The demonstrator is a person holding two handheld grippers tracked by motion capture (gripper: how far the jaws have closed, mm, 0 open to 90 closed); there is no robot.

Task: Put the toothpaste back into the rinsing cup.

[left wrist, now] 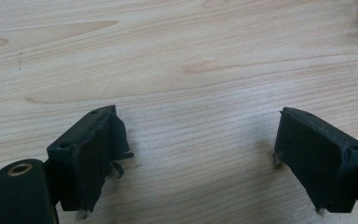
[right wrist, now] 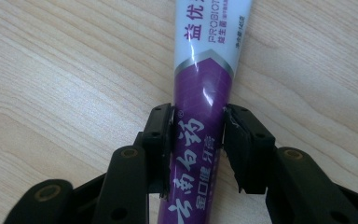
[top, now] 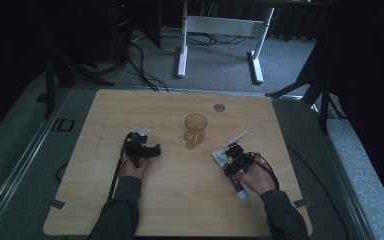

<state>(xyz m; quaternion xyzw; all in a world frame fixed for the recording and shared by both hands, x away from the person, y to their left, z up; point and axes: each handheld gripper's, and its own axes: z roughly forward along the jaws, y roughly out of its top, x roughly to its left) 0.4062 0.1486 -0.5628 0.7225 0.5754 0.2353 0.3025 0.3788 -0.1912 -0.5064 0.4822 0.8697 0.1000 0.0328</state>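
While the right gripper (right wrist: 198,140) is clamped across the toothpaste tube (right wrist: 204,74), whose long axis runs straight ahead between its jaws (seemingly flat on the table), the left gripper (left wrist: 196,154) gapes empty, well apart.

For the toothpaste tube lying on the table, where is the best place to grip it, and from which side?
Grip the toothpaste tube across its narrower purple part, coming from above with one finger on each long side. It lies flat on the wooden table, so only its long sides are free. The right gripper already straddles it there, its fingers against both sides. The white end is wider, so probably harder to span.
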